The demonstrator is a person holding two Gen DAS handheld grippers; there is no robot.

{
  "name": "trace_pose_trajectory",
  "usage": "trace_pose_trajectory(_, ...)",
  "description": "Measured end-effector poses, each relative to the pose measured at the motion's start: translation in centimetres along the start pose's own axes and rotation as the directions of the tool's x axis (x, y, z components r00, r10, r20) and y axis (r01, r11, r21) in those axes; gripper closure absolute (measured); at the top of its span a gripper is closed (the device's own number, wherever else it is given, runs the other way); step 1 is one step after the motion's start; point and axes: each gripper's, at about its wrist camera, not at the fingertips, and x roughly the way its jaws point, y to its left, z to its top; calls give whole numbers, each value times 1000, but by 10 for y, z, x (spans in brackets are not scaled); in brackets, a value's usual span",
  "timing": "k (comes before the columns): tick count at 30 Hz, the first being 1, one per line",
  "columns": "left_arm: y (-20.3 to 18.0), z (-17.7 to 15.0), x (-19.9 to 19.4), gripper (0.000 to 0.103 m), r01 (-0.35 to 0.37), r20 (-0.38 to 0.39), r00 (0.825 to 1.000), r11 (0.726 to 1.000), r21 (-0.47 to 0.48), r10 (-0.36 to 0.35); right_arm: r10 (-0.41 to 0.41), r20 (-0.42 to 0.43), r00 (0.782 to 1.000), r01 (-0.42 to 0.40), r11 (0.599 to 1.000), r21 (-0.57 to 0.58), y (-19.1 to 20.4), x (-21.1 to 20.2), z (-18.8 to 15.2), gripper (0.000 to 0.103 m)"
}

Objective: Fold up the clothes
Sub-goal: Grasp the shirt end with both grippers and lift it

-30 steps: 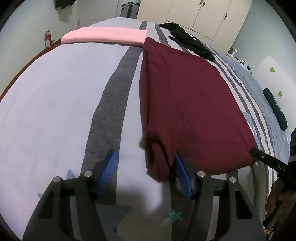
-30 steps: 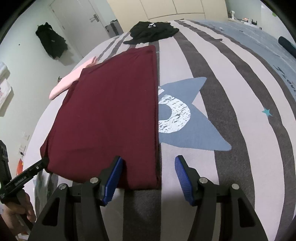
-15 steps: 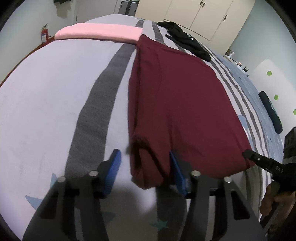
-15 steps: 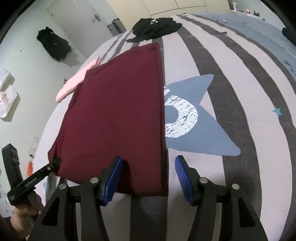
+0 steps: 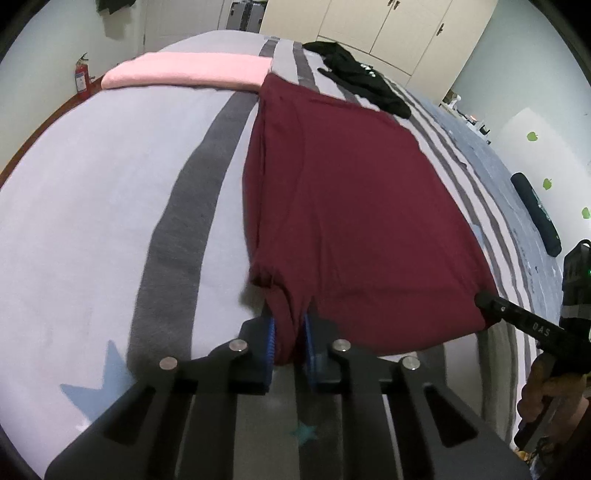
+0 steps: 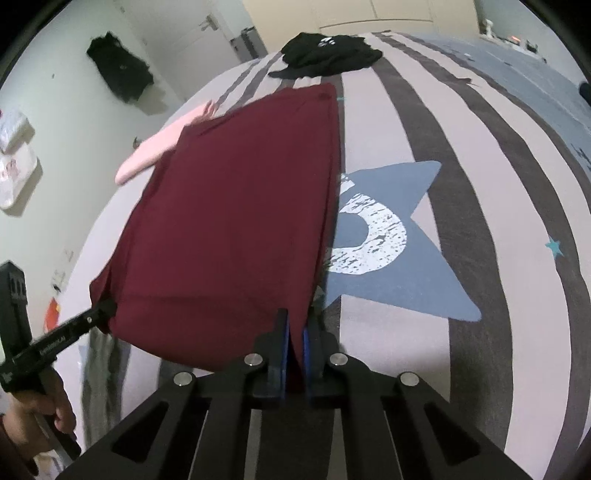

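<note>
Pale walls enclose the room. Cream wardrobe doors (image 5: 388, 33) stand beyond the bed's (image 5: 92, 206) far edge, a red fire extinguisher (image 5: 80, 75) stands by the left wall, and green stickers (image 5: 532, 136) dot the right wall.

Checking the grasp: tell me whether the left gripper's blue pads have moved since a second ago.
Yes. The left gripper pads have closed inward onto the near corner of the dark red folded garment, away from the grey stripe.

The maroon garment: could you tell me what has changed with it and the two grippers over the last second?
Both grippers have closed on the near hem of the maroon garment: the left gripper, jaws closing, pinches its left corner, and the right gripper pinches its right corner. A second ago both stood open around the edge. The pink garment, the black garment and the striped bedcover lie as before.
</note>
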Motion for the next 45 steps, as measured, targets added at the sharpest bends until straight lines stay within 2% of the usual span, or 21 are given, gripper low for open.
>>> trace_pose_trajectory(4, -3, -24, -19, 94, -6, -38, 999, 1000, 3, 6, 8, -18, 1000, -8, 1000, -1, 4, -16, -14, 98)
trace_pose_trajectory(9, 1, -77, -44, 93, -23, -87, 996, 1000, -20, 21, 37, -103, 994, -37, 999, 3, 6, -38, -64, 98)
trace_pose_trajectory(12, 3, -85, -50, 87, -32, -61, 998, 998, -51, 29, 41, -105, 994, -40, 999, 19, 5, -44, -85, 96)
trace_pose_trajectory(15, 2, -85, -55, 86, -36, -41, 999, 997, -66, 34, 45, -84, 995, -43, 999, 27, 2, -45, -84, 89)
trace_pose_trajectory(17, -4, -90, -62, 85, -54, -15, 998, 998, -28, 53, 32, -61, 998, -33, 999, -2, 3, -51, -87, 89)
trace_pose_trajectory(19, -7, -96, -65, 77, -58, -7, 998, 998, -4, 58, 27, -45, 999, -28, 999, -34, 4, -58, -92, 89)
trace_pose_trajectory(21, -8, -101, -64, 75, -63, -3, 998, 998, -1, 63, 32, -47, 998, -33, 999, -37, 4, -59, -99, 88)
trace_pose_trajectory(24, -6, -102, -56, 75, -66, -1, 998, 998, -14, 66, 25, -35, 999, -27, 998, -49, 4, -56, -104, 87)
trace_pose_trajectory(26, -12, -103, -53, 75, -77, 19, 997, 997, 20, 76, 27, -19, 999, -28, 998, -56, 3, -56, -108, 87)
trace_pose_trajectory(28, -15, -105, -53, 86, -85, 27, 996, 996, 40, 84, 23, -8, 1000, -23, 997, -73, 4, -54, -108, 87)
trace_pose_trajectory(31, -19, -108, -54, 89, -96, 35, 995, 994, 55, 94, -6, -7, 1000, 5, 992, -126, 10, -50, -110, 94)
trace_pose_trajectory(37, -21, -105, -63, 92, -101, 41, 994, 994, 33, 100, 0, -8, 1000, -1, 994, -108, 8, -56, -108, 97)
trace_pose_trajectory(42, -26, -87, -88, 93, -78, 71, 995, 997, 16, 77, 9, 20, 1000, -8, 996, -85, 17, -81, -93, 98)
trace_pose_trajectory(45, -33, -57, -113, 94, -50, 122, 991, 999, 7, 49, 19, 58, 998, -16, 998, -66, 25, -104, -71, 99)
